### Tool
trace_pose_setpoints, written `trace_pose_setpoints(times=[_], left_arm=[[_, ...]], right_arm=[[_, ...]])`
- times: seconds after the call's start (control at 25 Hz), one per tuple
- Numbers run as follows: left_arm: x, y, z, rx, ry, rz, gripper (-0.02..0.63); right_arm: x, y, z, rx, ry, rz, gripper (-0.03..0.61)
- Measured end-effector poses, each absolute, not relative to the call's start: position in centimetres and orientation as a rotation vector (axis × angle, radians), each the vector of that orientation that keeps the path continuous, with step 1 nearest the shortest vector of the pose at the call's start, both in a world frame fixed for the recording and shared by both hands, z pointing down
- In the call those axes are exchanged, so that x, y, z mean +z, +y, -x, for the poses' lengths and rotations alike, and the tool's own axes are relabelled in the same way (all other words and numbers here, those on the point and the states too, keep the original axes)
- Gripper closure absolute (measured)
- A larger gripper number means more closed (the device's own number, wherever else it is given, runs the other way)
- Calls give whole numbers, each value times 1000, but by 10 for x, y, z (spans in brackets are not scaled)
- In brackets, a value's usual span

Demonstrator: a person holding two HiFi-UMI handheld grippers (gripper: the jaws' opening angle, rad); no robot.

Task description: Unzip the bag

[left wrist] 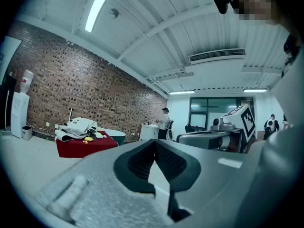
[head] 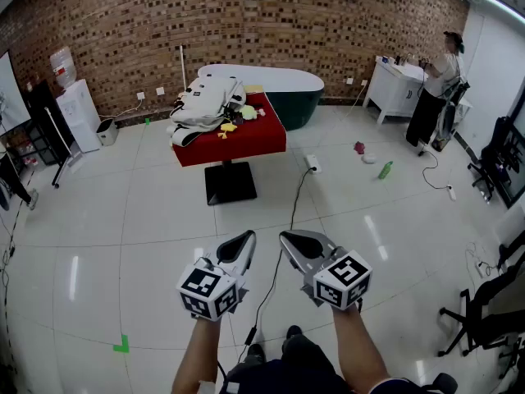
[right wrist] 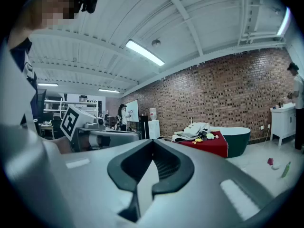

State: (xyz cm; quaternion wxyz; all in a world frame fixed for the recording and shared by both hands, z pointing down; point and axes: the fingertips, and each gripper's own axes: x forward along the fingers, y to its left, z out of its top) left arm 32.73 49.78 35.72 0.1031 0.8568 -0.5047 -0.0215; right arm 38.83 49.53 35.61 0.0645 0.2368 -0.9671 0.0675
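Note:
A white bag [head: 203, 102] lies on a red-covered table [head: 246, 138] far ahead across the room, with small yellow and green toys [head: 238, 118] beside it. The same bag [left wrist: 76, 127] shows small at the left of the left gripper view, and the bag [right wrist: 194, 129] appears right of centre in the right gripper view. My left gripper [head: 248, 238] and right gripper [head: 289, 238] are held side by side at waist height, far short of the table. Both are shut with nothing between the jaws.
A dark green bathtub [head: 283, 89] stands behind the table by the brick wall. A black cable [head: 287, 228] runs over the white floor toward me. A water dispenser [head: 78, 105] stands left, a person [head: 435, 89] at a white cabinet at the back right, office chairs [head: 484, 310] to the right.

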Motion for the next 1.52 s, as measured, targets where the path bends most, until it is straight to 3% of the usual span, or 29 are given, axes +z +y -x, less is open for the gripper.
trace_pose_setpoints(times=[0.92, 1.2, 1.52], left_arm=[[384, 274, -309, -7, -1755, -2315, 612], [389, 210, -267, -24, -1781, -2320, 612], [423, 125, -173, 74, -1730, -2331, 612]], right_arm=[[371, 248, -378, 198, -3004, -381, 574], [385, 189, -338, 206, -2988, -367, 574], [406, 111, -244, 265, -2953, -430, 574]])
